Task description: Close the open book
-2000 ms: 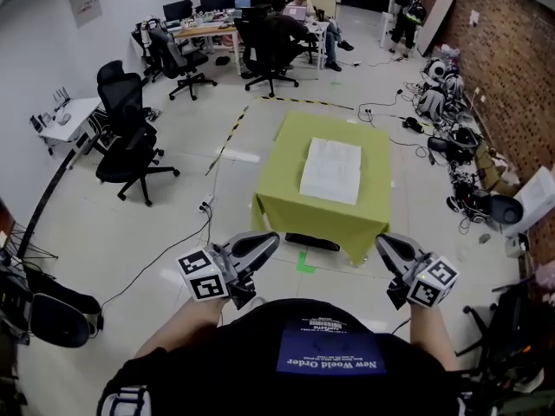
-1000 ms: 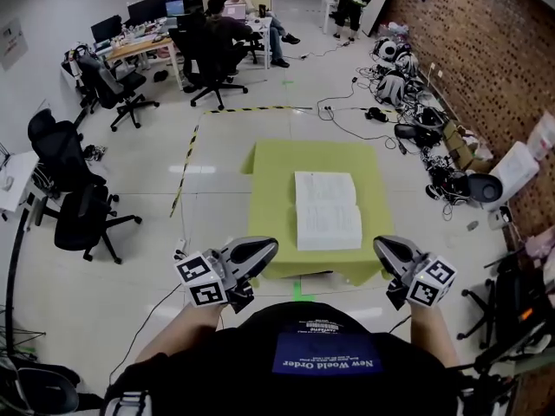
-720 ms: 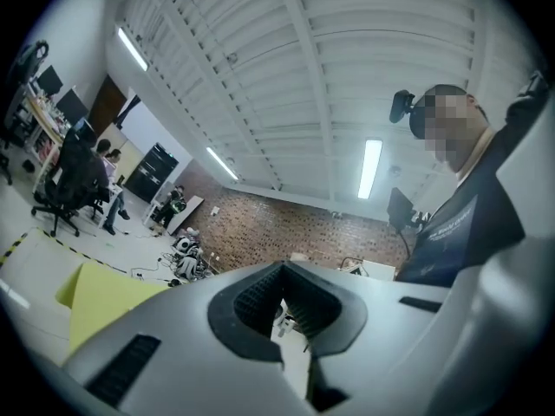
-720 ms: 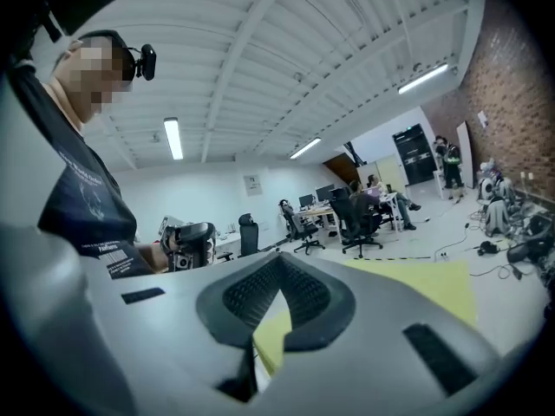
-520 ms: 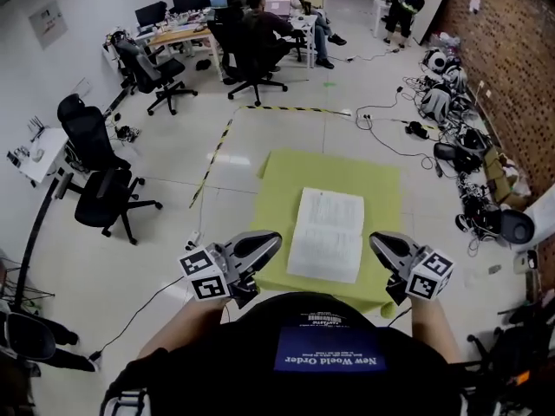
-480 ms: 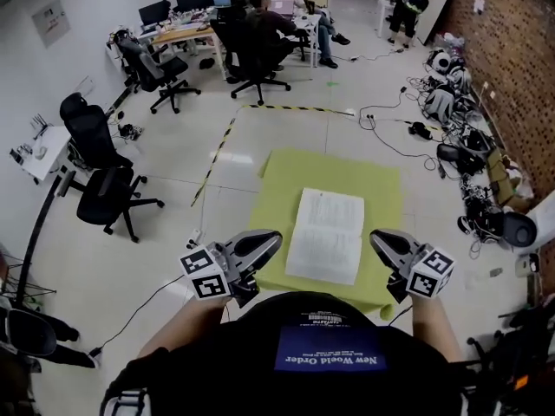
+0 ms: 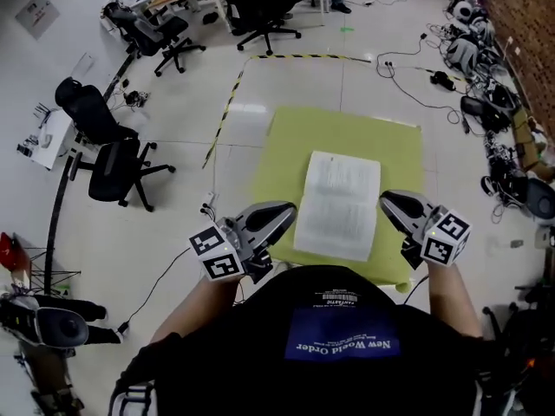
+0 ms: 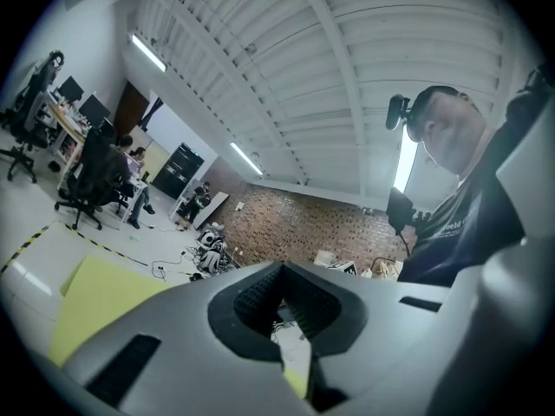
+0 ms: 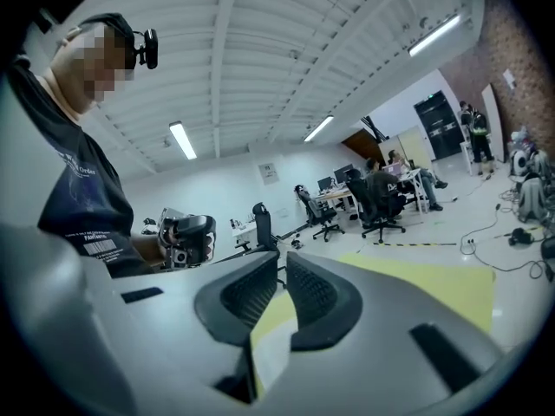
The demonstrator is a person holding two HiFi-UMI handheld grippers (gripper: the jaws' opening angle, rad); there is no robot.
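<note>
Book (image 7: pixel 338 204) nearer than before, between left gripper (image 7: pixel 283 213) and right gripper (image 7: pixel 392 203), both closed.

"Where do the arms sit?"

"Both forearms (image 7: pixel 205 295) reach forward. The left tongs (image 7: pixel 289 209) are at seven o'clock, aimed toward two, jaws together. The right tongs (image 7: pixel 387 200) are at four o'clock, aimed toward ten, jaws all but touching, nothing between them."

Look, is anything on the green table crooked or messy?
Nothing stands out. The open book lies flat near the middle of the green table, roughly square with its edges, and nothing looks spilled or torn.
</note>
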